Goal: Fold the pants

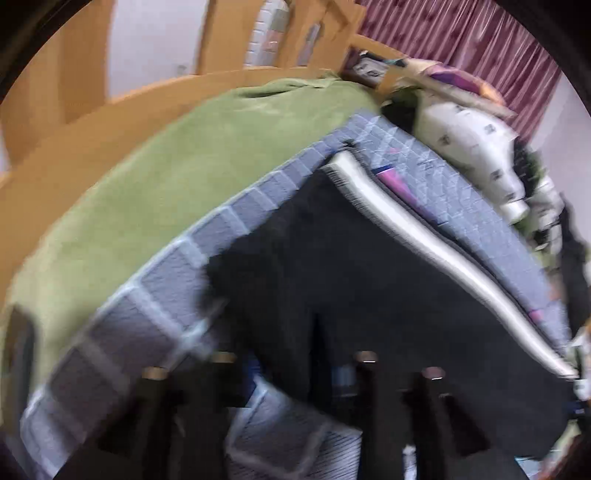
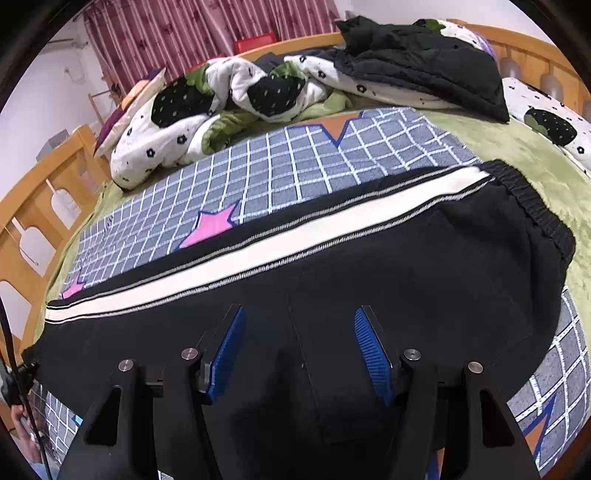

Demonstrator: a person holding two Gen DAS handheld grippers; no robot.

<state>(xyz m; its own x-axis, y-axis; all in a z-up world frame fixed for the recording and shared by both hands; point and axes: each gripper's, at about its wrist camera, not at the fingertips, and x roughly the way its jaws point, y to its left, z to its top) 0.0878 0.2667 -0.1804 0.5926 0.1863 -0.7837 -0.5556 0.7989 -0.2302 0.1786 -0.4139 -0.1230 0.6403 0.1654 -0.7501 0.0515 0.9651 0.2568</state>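
The left gripper [image 1: 295, 369] sits at the bottom of the left wrist view, badly smeared by motion. Its dark fingers blend into the dark cloth under them, so I cannot tell whether they are apart or pinched together. The black pants [image 1: 332, 280] fill the middle of this view, running from the fingers toward about one o'clock, with the white side stripe [image 1: 436, 236] along their edge toward two o'clock. Under them lies the grey checked sheet [image 1: 155, 295], and beyond that, toward ten o'clock, a green blanket [image 1: 166, 162] and the wooden bed frame [image 1: 74, 122].

In the right wrist view the right gripper [image 2: 299, 350] hovers with its blue pads [image 2: 373, 354] spread wide apart, clamping nothing. The pants [image 2: 424, 273] lie flat directly beneath and ahead of it, stretching from nine o'clock to the elastic waistband [image 2: 535, 206] at about two o'clock. The white stripe [image 2: 280, 243] crosses just past the fingertips toward twelve o'clock. Further off at twelve lies a crumpled floral quilt [image 2: 221, 103], with a black jacket [image 2: 417, 59] at one o'clock and a pink curtain [image 2: 184, 29] behind.
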